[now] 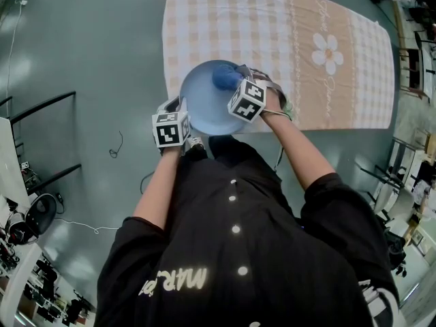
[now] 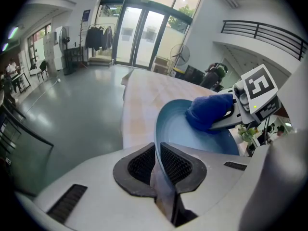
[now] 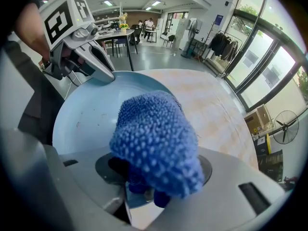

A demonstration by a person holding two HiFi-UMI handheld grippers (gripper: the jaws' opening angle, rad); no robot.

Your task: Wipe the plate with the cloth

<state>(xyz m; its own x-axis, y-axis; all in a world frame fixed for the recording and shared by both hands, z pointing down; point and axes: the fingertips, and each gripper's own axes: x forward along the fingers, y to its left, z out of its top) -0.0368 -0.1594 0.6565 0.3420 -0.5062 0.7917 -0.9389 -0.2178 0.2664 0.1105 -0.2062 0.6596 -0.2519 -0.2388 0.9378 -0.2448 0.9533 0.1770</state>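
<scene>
A light blue plate [image 1: 208, 107] is held in the air above a checked mat. My left gripper [image 2: 158, 165] is shut on the plate's near rim [image 2: 159, 129], the edge pinched between its black pads. My right gripper [image 3: 144, 186] is shut on a nubbly blue cloth [image 3: 156, 146], which presses on the plate's inner face [image 3: 91, 114]. In the head view the cloth [image 1: 226, 78] sits at the plate's far right part, beside the right gripper's marker cube [image 1: 246, 100]. The left gripper's cube [image 1: 170, 129] is at the plate's lower left. The right jaws are hidden by the cloth.
An orange-and-white checked mat [image 1: 306, 39] with a flower print lies on the grey floor [image 1: 82, 60] beneath the plate. Black rails [image 1: 41, 107] and a fan [image 1: 41, 213] stand at the left. Tables and chairs [image 3: 120, 35] are in the background.
</scene>
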